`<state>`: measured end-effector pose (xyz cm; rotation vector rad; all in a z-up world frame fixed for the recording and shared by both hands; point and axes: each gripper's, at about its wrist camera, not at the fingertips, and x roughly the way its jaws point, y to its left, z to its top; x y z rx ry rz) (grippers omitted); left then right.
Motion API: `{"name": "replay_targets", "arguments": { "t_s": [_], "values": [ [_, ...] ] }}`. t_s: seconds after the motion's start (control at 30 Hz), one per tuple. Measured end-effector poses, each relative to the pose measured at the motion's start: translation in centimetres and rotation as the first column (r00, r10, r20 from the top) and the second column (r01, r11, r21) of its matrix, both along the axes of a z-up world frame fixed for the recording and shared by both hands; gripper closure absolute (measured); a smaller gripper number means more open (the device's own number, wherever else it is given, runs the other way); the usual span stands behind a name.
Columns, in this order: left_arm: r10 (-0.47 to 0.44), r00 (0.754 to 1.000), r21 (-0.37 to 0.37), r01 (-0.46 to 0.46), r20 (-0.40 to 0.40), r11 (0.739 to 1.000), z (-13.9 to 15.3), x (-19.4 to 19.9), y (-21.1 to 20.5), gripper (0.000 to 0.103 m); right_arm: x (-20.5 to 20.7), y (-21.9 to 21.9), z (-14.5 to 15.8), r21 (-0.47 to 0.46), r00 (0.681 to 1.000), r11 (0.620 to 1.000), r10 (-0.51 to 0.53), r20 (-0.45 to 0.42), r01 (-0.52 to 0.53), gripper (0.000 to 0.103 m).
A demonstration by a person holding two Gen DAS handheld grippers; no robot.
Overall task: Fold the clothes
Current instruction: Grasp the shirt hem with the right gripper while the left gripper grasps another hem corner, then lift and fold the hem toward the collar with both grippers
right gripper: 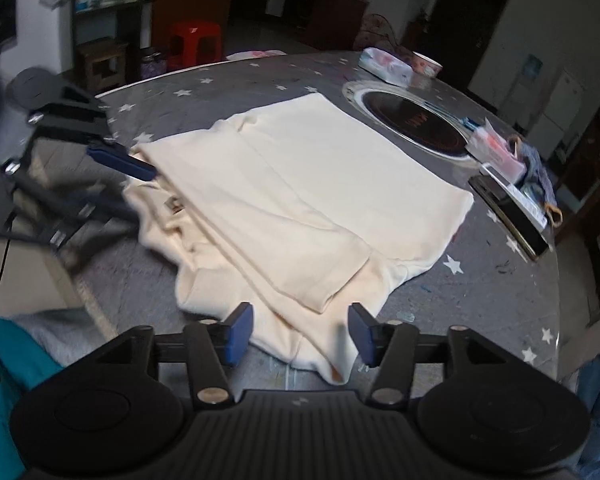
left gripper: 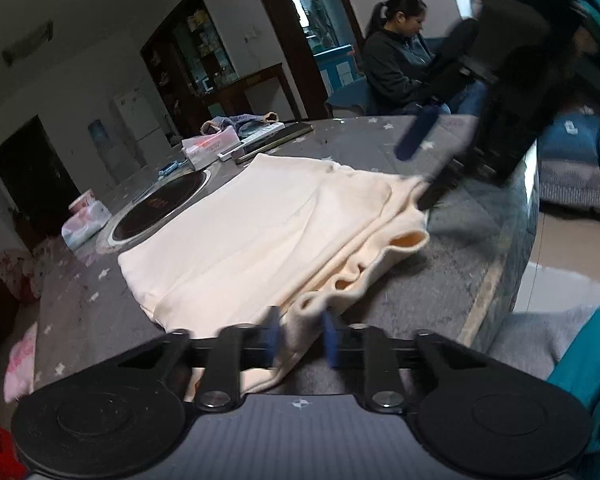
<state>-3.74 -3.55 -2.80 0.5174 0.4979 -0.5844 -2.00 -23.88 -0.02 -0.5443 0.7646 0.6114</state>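
Observation:
A cream garment (left gripper: 260, 232) (right gripper: 300, 184) lies partly folded on the grey star-patterned table (left gripper: 460, 240) (right gripper: 220, 80), its bunched edge toward the near rim. My left gripper (left gripper: 302, 338) (right gripper: 140, 194) is narrowed on a thick fold at one near corner, and the cloth fills the gap between its blue pads. My right gripper (right gripper: 300, 334) (left gripper: 414, 178) hovers wide open over the other near corner. One of its fingers touches the cloth in the left wrist view, with fabric lying below and between its pads, not pinched.
A round inset cooktop (left gripper: 160, 204) (right gripper: 412, 120) sits just past the garment. Tissue packs (right gripper: 384, 66), a pink box (left gripper: 212, 148), a dark flat case (right gripper: 508, 216) and a knitted item crowd the far side. A person (left gripper: 396, 64) sits beyond the table. A red stool (right gripper: 196, 38) stands on the floor.

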Motion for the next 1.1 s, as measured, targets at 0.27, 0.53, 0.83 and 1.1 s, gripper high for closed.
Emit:
{"name": "replay_targets", "arguments": {
  "t_s": [0.27,0.53,0.83,1.1],
  "values": [
    [0.038,0.999,-0.083,-0.040,-0.034,0.996,1.5,2.6,0.3,0.093,-1.7,2.3,-1.1,-0.049,0.986,0.990,0.134,0.101,-0.130,0.041],
    [0.059,0.996,-0.115,-0.067,-0.070,0.991,1.4,3.6,1.1,0.087,1.3,3.6,-2.5,0.013,0.991,0.992,0.121,0.057,-0.122,0.084],
    [0.022,1.000,-0.026,-0.022,0.000,0.999,0.5,1.2,1.4,0.056,4.7,2.3,-0.2,0.151,0.999,0.988,0.043,-0.022,-0.039,0.091],
    [-0.002,0.998,0.103,-0.005,0.065,0.995,-1.4,1.4,1.2,0.070,5.2,2.2,0.8,0.181,1.000,0.983,0.016,0.012,-0.018,0.092]
  ]
}}
